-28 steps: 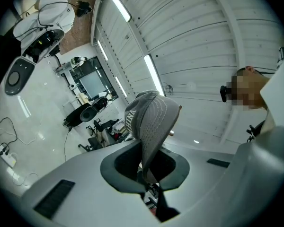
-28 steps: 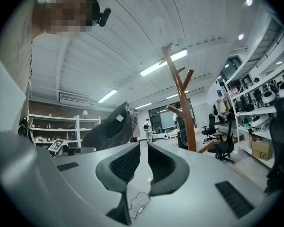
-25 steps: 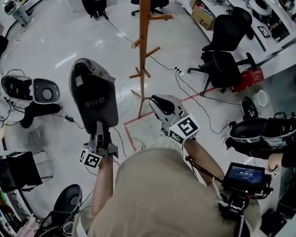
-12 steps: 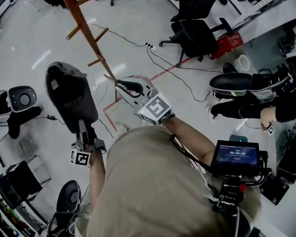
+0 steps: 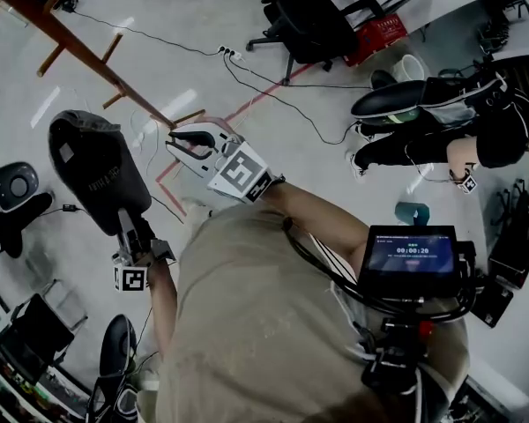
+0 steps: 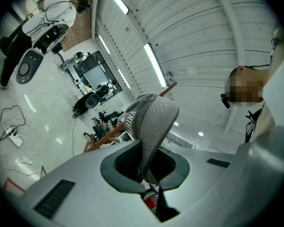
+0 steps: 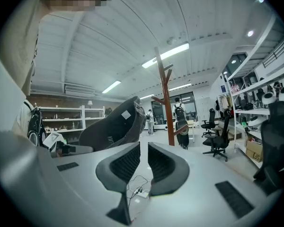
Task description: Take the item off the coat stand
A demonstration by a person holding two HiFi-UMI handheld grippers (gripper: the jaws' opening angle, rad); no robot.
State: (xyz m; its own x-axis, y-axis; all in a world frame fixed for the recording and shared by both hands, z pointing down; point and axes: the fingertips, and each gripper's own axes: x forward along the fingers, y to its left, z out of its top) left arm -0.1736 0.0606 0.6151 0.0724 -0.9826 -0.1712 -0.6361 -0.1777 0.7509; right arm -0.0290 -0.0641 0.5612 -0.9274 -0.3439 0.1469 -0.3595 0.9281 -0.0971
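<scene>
Cap [image 5: 93,170] — dark grey, stitched brim, white tag — pinched in left tongs [image 5: 125,225].

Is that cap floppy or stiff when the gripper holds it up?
Probably fairly stiff: the cap keeps its rounded shape out from the left gripper without drooping. Likely light, since one edge pinched in the jaws carries it all. Its stitched fabric looks grippy, not slippery.

Blurred lettering on the cap [image 5: 100,173], blurred digits on screen [image 5: 409,251]; none legible.
</scene>
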